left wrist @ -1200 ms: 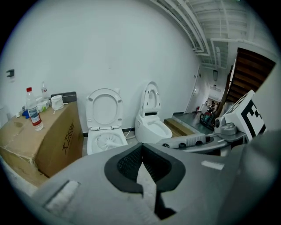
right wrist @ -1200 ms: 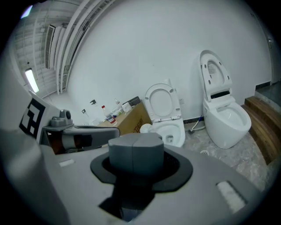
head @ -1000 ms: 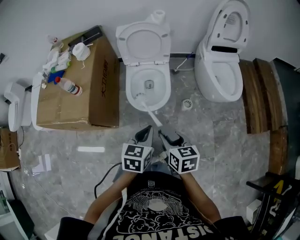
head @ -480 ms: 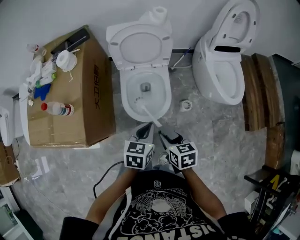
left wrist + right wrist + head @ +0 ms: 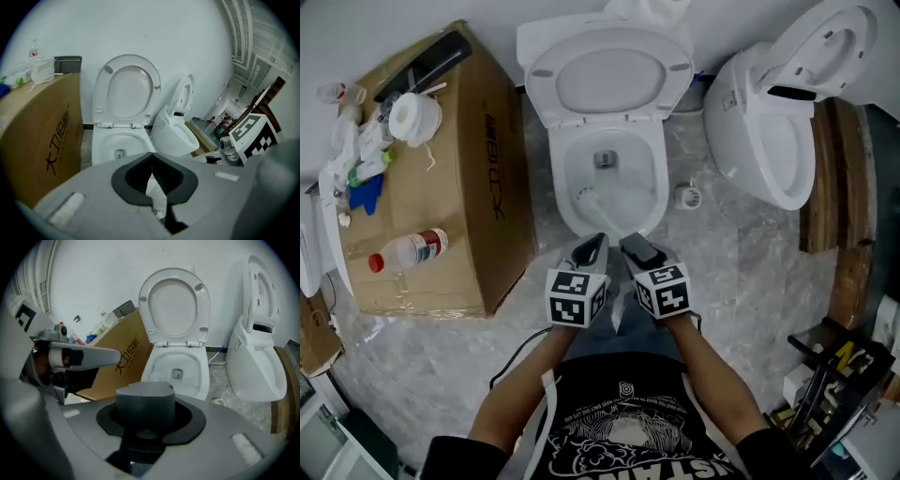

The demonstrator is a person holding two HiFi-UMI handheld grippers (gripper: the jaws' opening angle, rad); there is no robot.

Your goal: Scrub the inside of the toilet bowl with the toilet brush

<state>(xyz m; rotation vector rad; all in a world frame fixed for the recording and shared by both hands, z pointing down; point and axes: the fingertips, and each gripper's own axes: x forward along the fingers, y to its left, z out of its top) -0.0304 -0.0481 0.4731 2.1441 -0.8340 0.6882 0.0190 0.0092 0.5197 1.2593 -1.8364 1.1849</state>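
A white toilet (image 5: 609, 112) stands ahead with lid and seat raised, its bowl (image 5: 630, 183) open below me. The white toilet brush (image 5: 589, 199) has its head in the bowl's front left, the handle slanting back to my right gripper (image 5: 630, 242), which is shut on it. My left gripper (image 5: 596, 242) is shut beside it, just over the front rim, holding nothing that I can see. In the right gripper view the jaws (image 5: 146, 397) hide the handle; the brush head (image 5: 152, 377) shows in the bowl (image 5: 180, 369). The left gripper view shows the bowl (image 5: 119, 145) past shut jaws (image 5: 152, 161).
A cardboard box (image 5: 450, 197) stands against the toilet's left side, with a bottle (image 5: 405, 251), a tape roll (image 5: 414, 117) and other small items on top. A second toilet (image 5: 773, 141) is at the right, wooden planks (image 5: 830, 178) beyond it. A round drain fitting (image 5: 686, 197) lies between the toilets.
I have come closer to the toilet. Both grippers moved forward to the bowl's front rim, and the brush now reaches further down into the bowl.
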